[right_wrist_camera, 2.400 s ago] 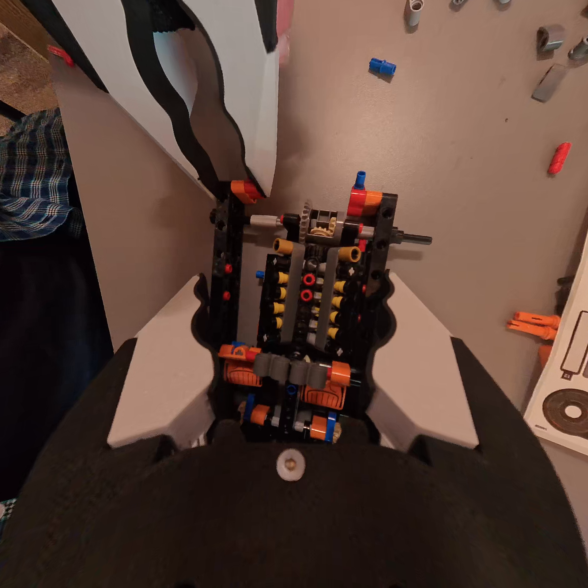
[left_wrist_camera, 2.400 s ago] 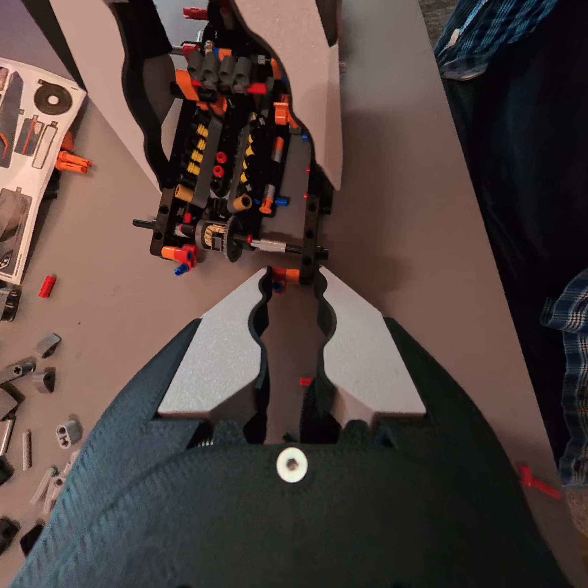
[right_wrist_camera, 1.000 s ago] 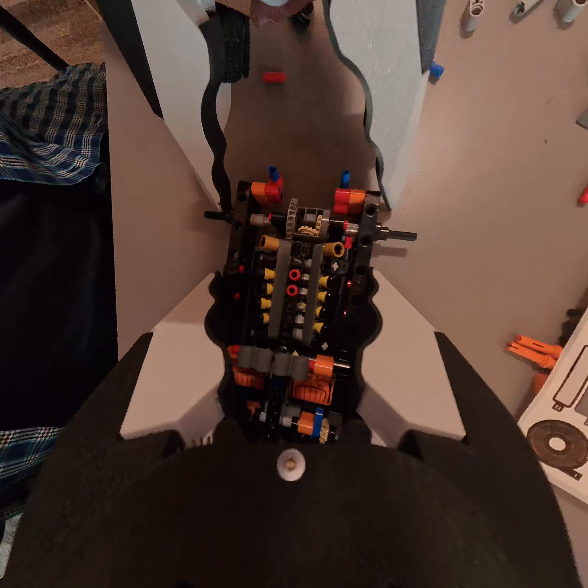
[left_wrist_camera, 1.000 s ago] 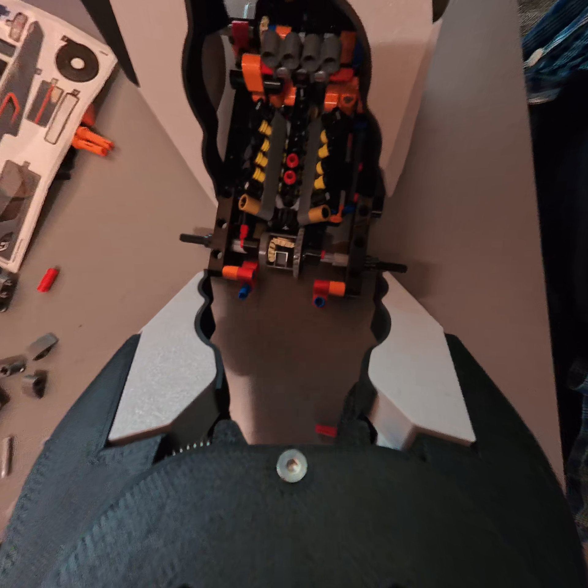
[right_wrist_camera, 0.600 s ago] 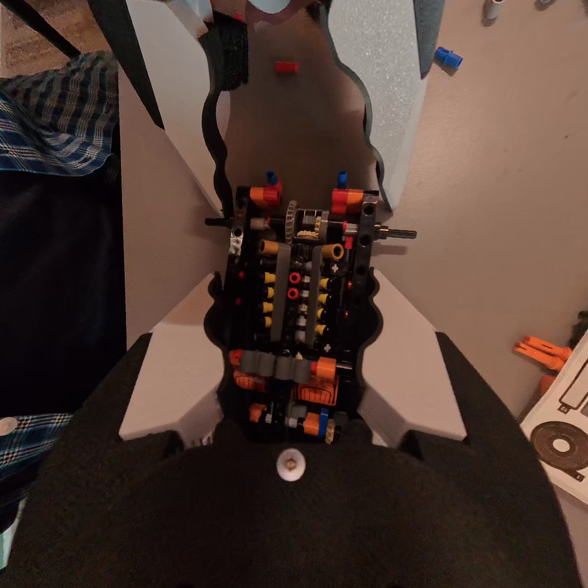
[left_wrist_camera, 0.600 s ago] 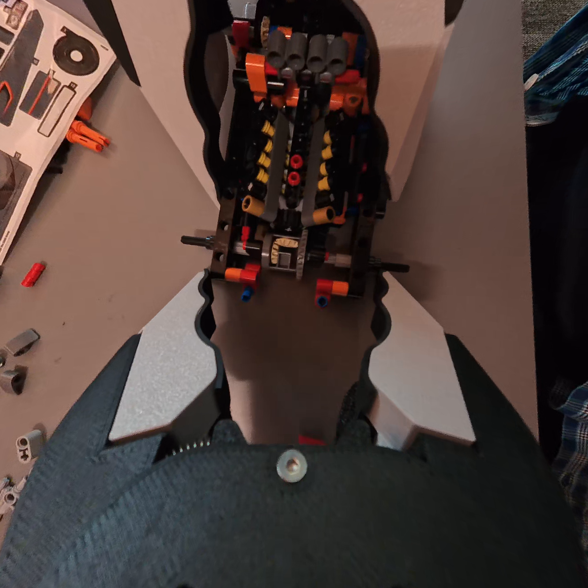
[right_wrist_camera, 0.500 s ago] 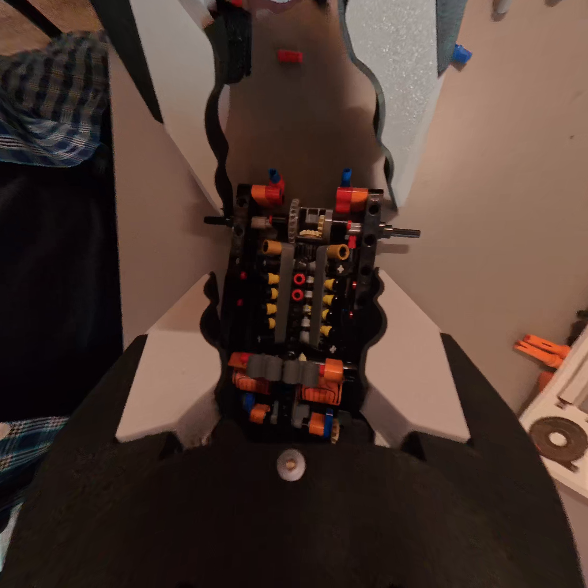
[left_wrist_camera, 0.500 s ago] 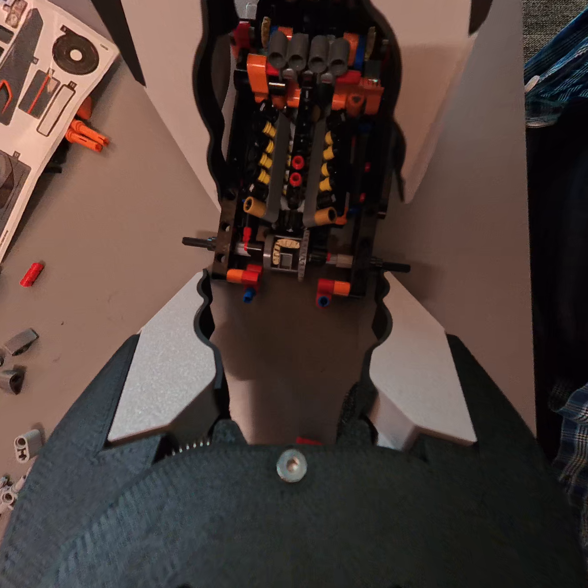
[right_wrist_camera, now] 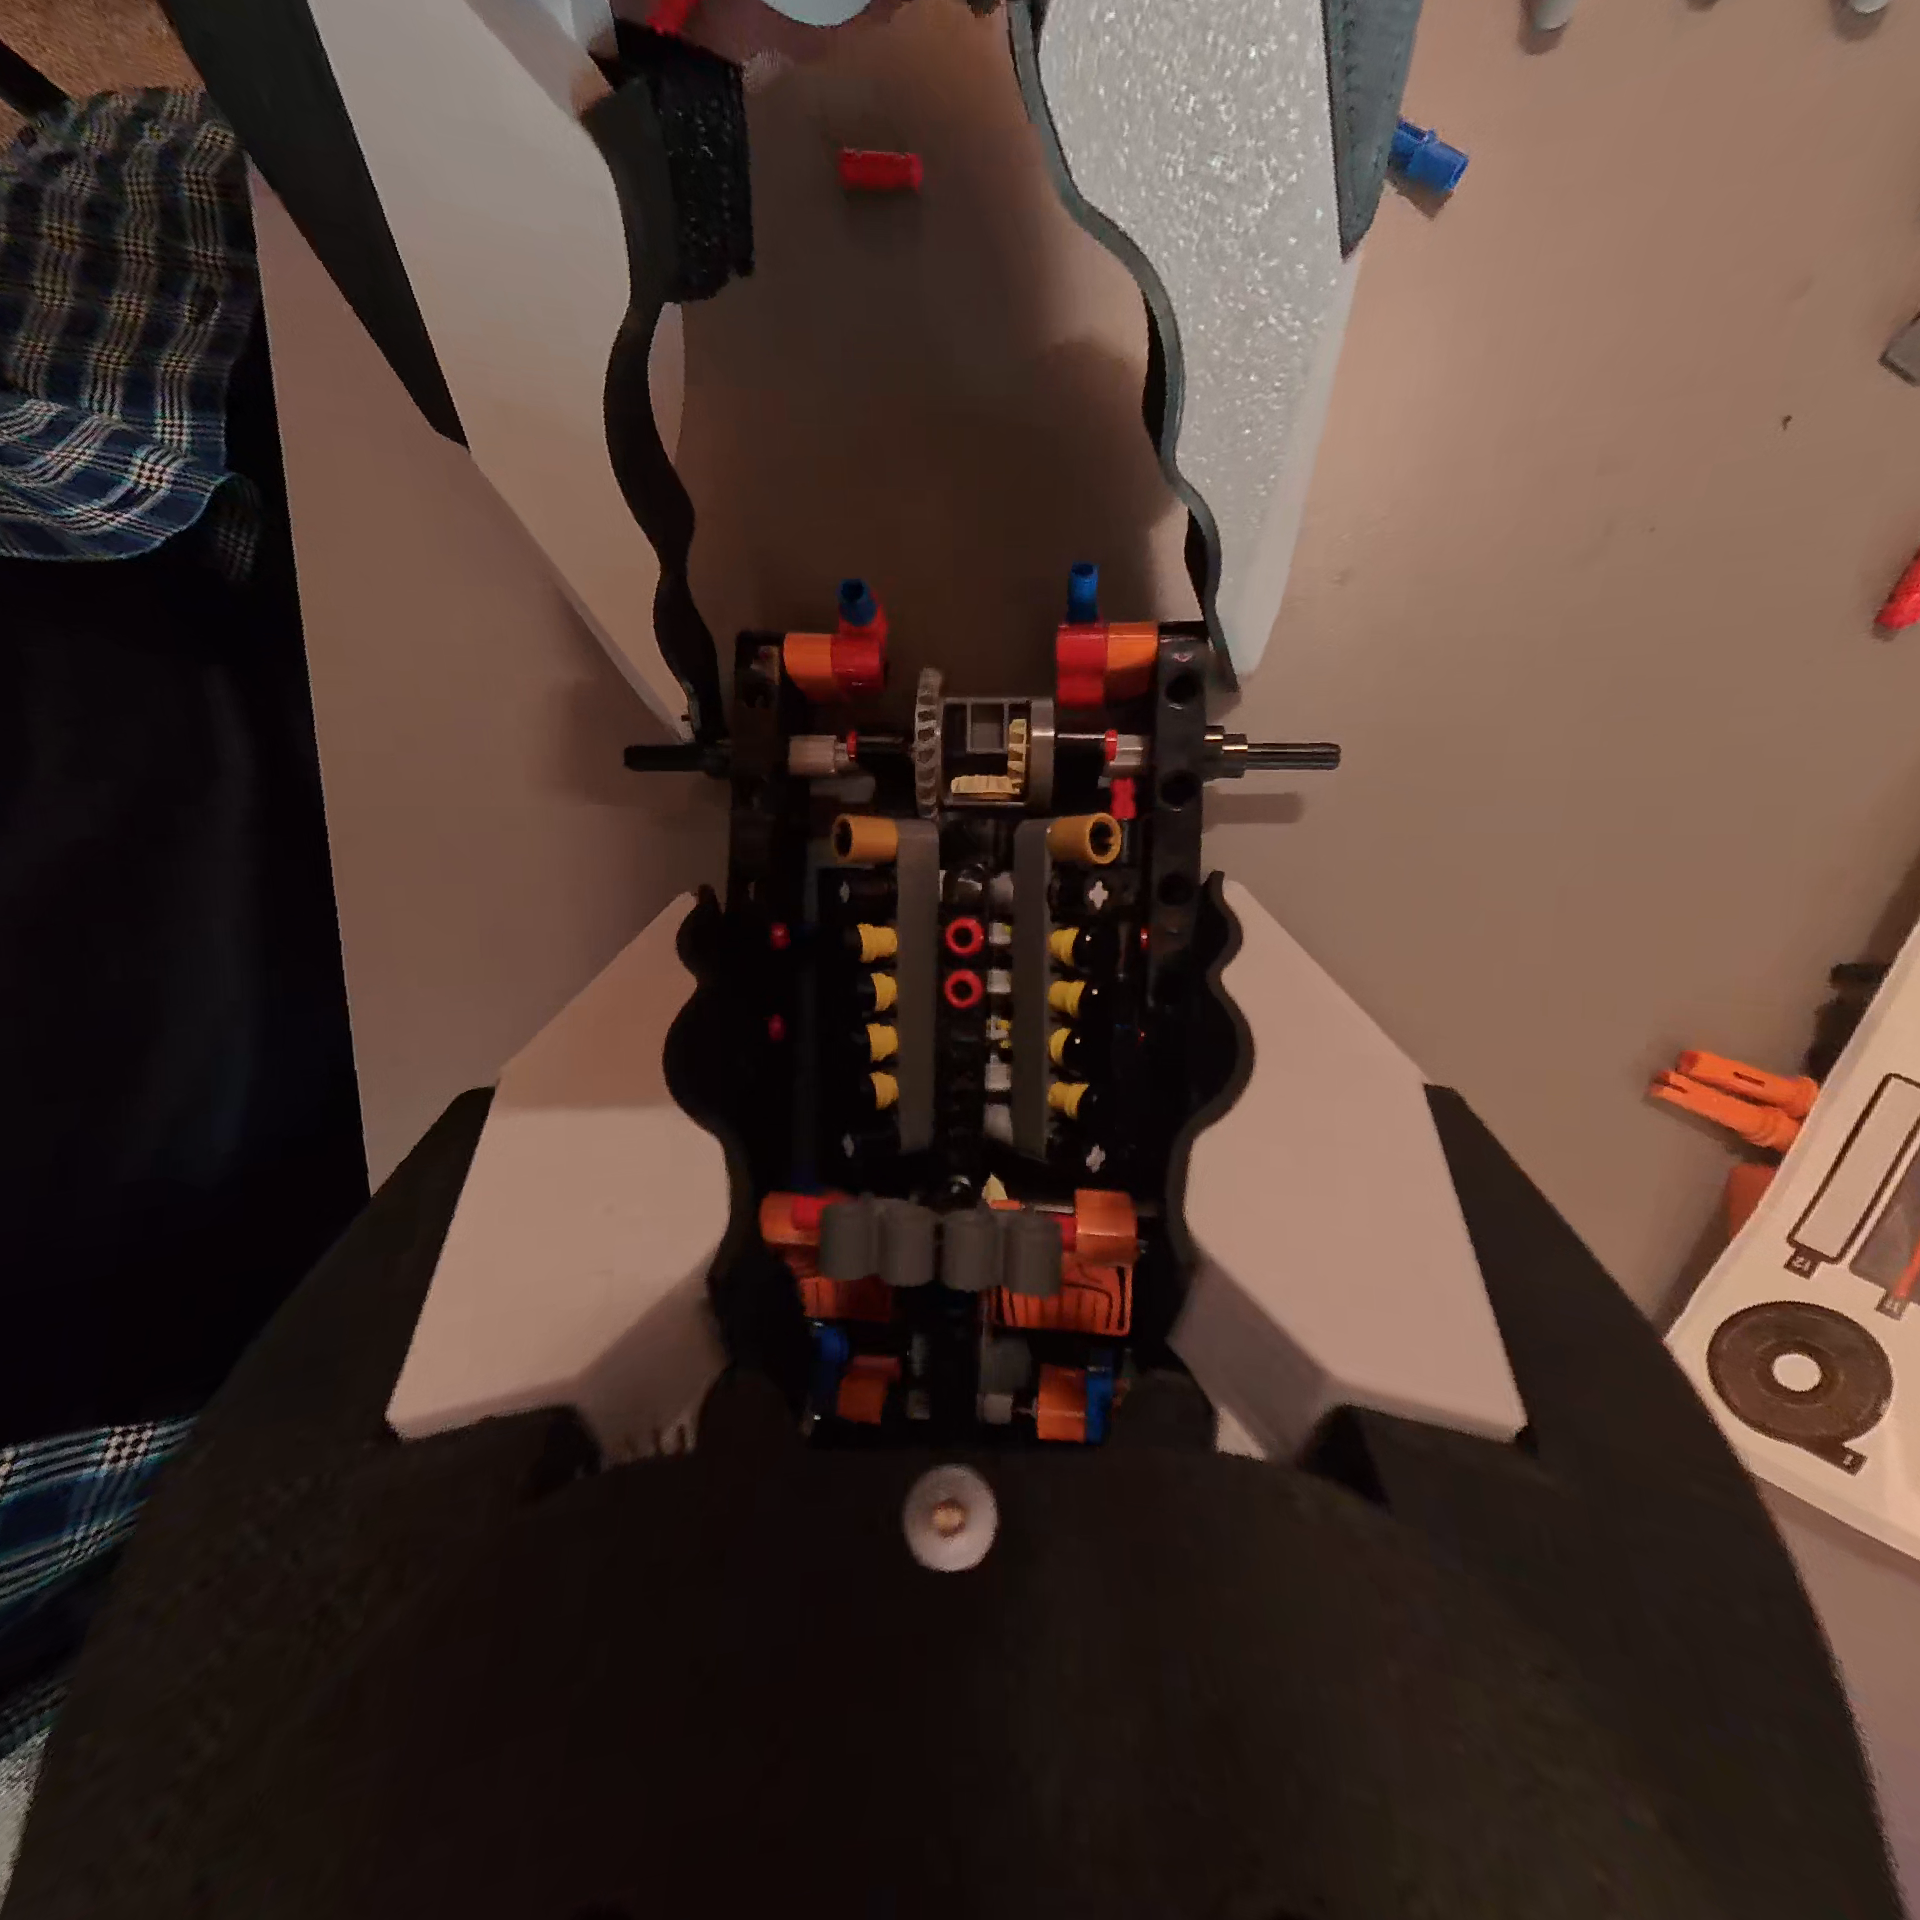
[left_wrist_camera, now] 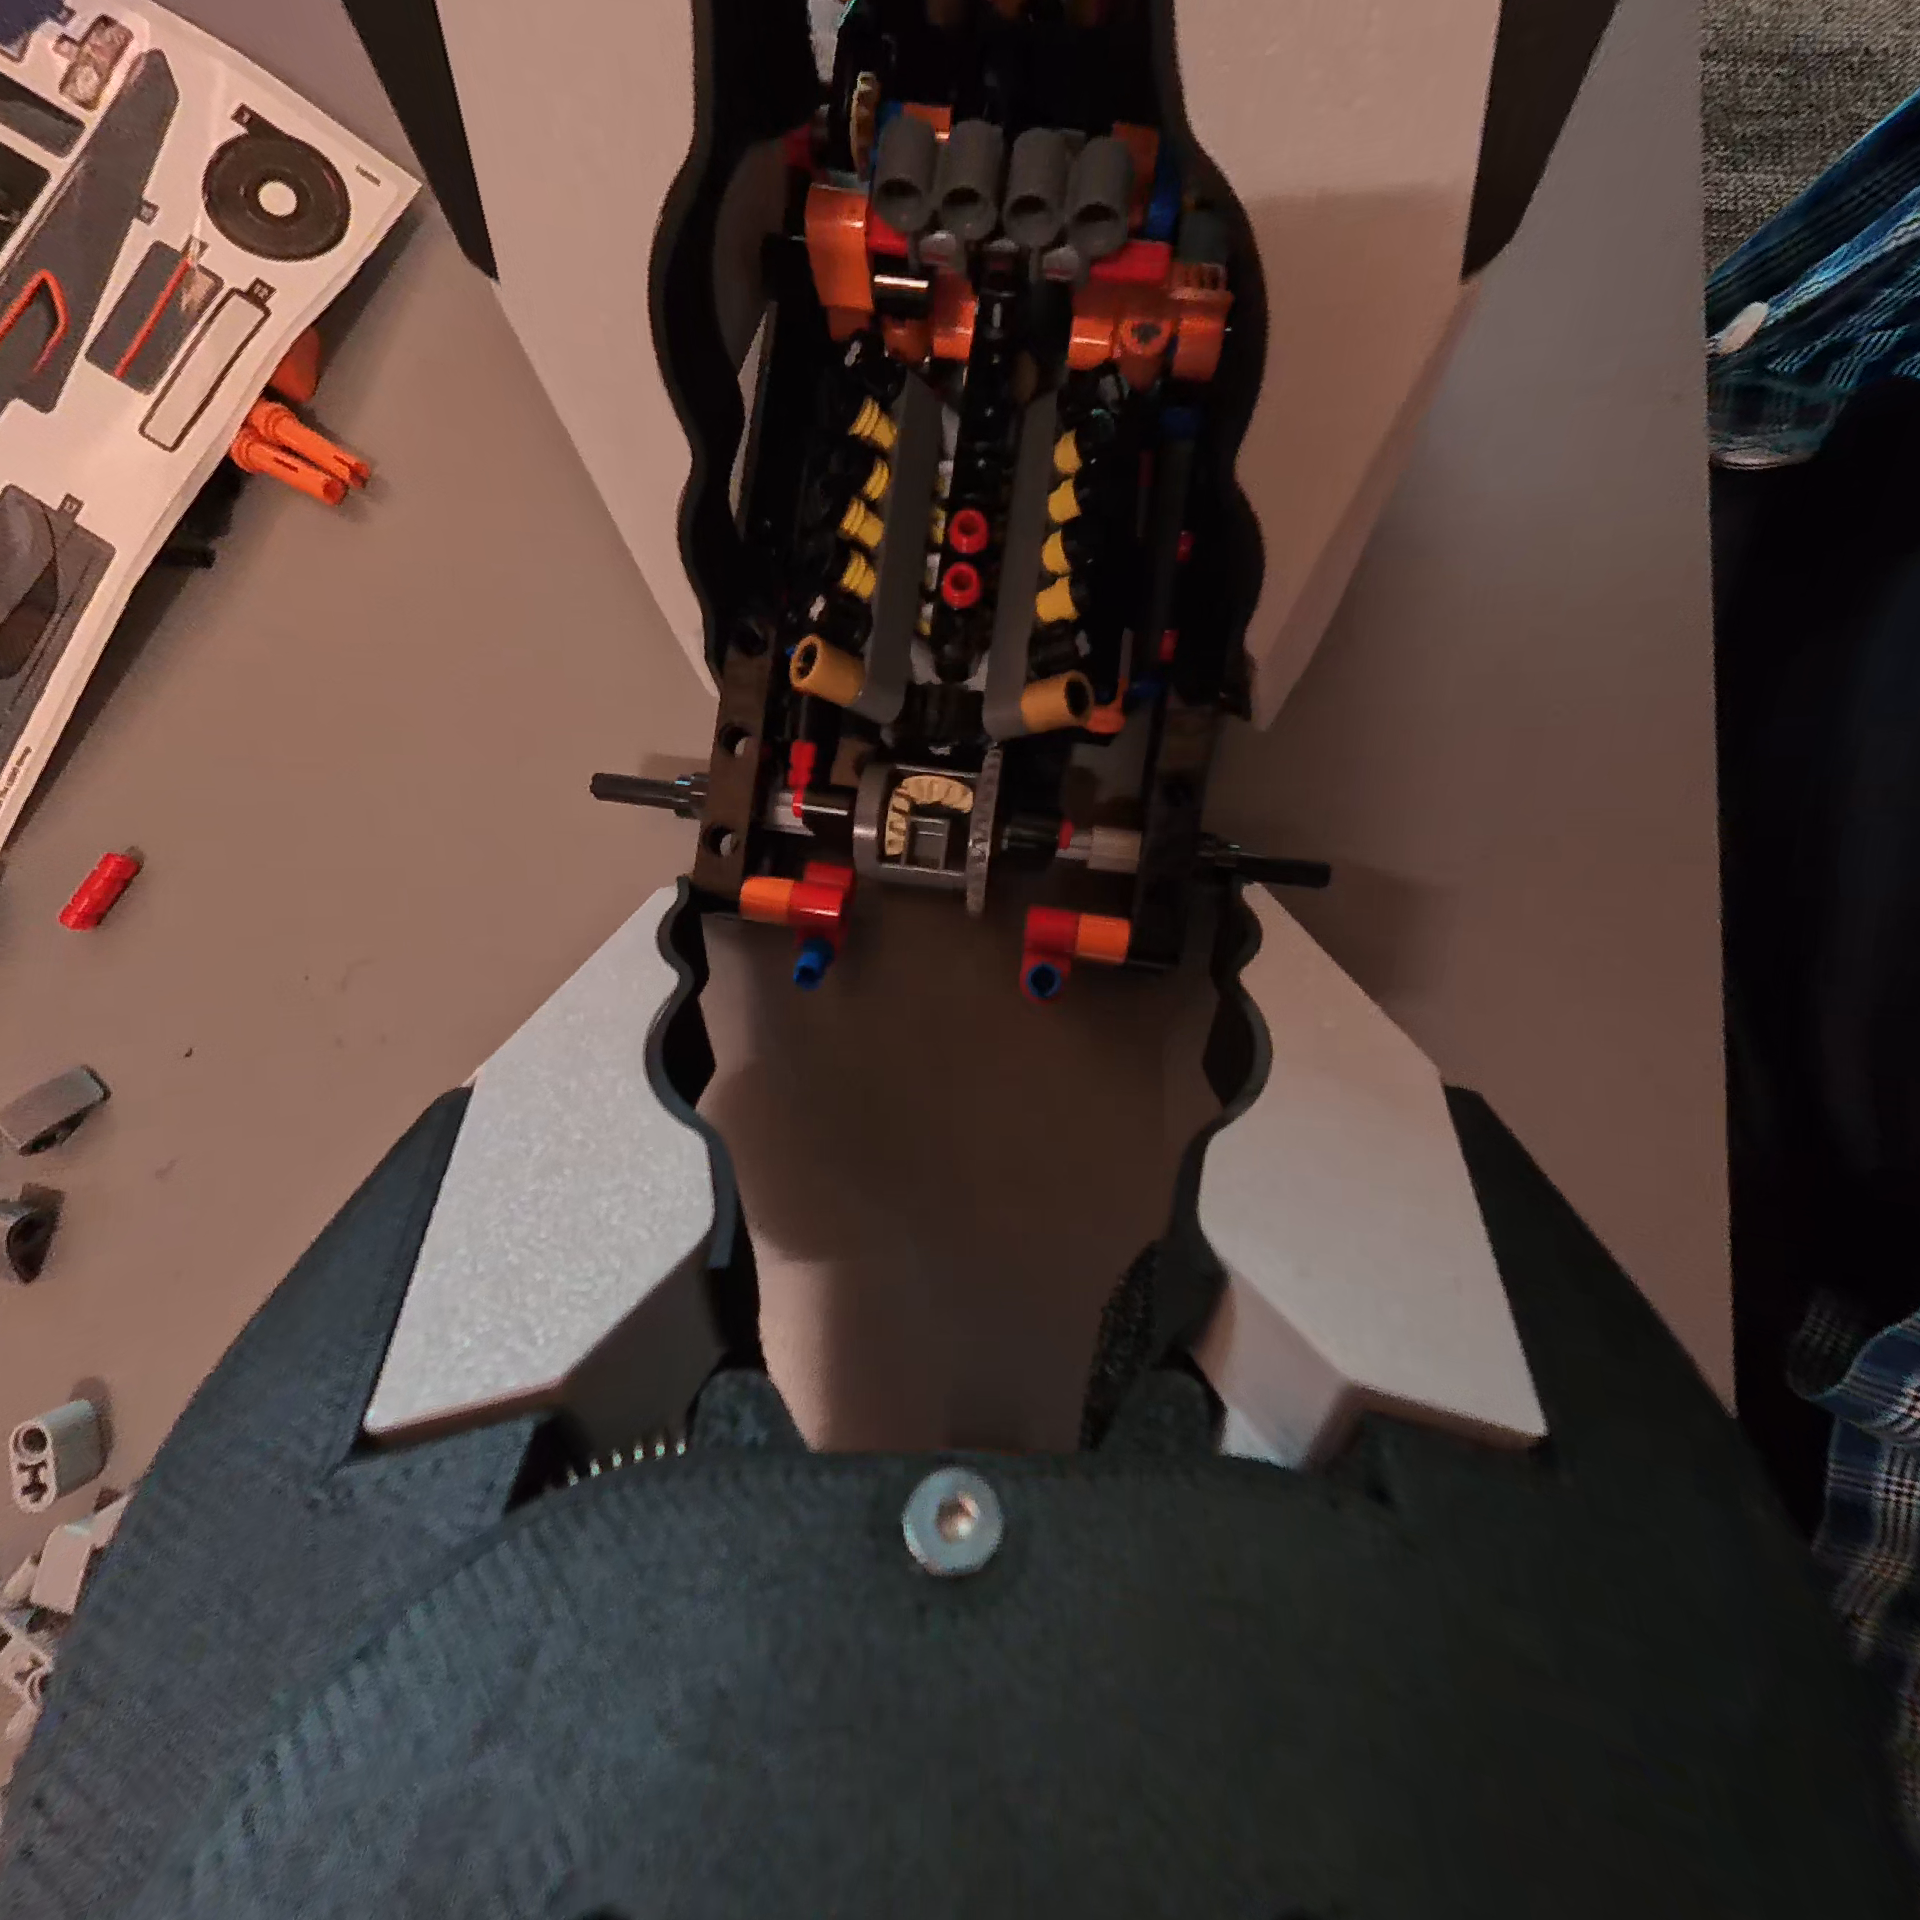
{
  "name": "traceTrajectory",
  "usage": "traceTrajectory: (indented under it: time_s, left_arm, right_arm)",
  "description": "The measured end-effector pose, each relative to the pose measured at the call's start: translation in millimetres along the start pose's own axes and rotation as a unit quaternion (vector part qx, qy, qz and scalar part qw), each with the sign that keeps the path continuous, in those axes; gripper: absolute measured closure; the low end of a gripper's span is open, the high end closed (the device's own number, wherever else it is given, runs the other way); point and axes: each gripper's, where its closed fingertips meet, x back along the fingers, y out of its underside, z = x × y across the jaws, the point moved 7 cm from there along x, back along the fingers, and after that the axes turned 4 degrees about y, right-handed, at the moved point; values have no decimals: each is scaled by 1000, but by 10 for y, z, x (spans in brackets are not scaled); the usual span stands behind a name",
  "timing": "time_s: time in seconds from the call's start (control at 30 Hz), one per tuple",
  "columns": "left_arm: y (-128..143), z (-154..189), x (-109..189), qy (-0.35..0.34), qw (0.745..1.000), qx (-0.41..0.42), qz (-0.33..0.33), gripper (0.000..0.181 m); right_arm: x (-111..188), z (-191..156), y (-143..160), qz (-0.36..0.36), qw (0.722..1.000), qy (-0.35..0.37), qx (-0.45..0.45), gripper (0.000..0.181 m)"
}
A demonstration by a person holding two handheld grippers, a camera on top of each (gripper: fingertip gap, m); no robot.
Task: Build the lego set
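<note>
Lego chassis, a long black frame packed with yellow, red, orange and grey parts, is lying flat on the grey tabletop between the two tools, which are facing each other along its length. Largest in each view is that view's own tool. The right hand-held gripper is straddling the end with the row of four grey cylinders, its wavy black pads pressing against both long sides of the frame, so it is gripping the chassis. The left hand-held gripper is spread wide, its fingers flanking the opposite end, where the grey differential housing is sitting on a black cross axle that is sticking out past both sides of the frame; the tips are lying just beside the frame's corners, and I cannot tell whether they are touching.

A printed sheet with part drawings is lying on the tabletop off to one side, with a pair of orange pins just beside its edge. A person's plaid sleeve is showing at the tabletop's other edge. Loose grey pieces are scattered near the left tool's body. A small red pin is resting apart from them, and another red pin is lying on the tabletop between the left tool's fingers. A blue pin is sitting just beyond that tool's finger.
</note>
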Motion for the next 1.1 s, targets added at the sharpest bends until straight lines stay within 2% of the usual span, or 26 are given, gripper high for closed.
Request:
traceTrajectory:
  time_s: [0.1, 0.2, 0.27, 0.43, 0.57, 0.7, 0.8, 0.93, 1.1]
  left_arm:
    - [-1, -7, 7, 6, 1000, 3, -3, 83]
    - [5, -16, 8, 5, 1000, 2, -1, 82]
    - [13, -47, 6, -2, 1000, 8, -9, 73]
    - [-13, -82, -2, -4, 1000, 0, -14, 70]
    - [-56, -126, -27, -2, 1000, -12, -23, 65]
    - [-80, -175, -46, 18, 999, -21, -26, 70]
    - [-96, -244, -13, 10, 999, -27, -26, 86]
    - [-123, -225, -53, 18, 999, -27, -25, 84]
    - [-131, -158, -38, -2, 999, -34, -21, 84]
  right_arm:
    - [15, -10, 15, 3, 1000, -7, -4, 87]
    - [78, -4, 77, -10, 1000, 10, -6, 82]
    - [115, -3, 127, -23, 999, 24, -7, 80]
    - [236, -9, 265, -42, 998, 43, -30, 73]
    - [242, -1, 388, -52, 996, 52, -50, 76]
    - [252, 14, 403, -37, 996, 52, -56, 84]
    - [258, 15, 414, -28, 997, 48, -53, 85]
    - [252, -1, 423, -24, 997, 49, -48, 83]
    - [247, -37, 437, -13, 997, 52, -47, 84]
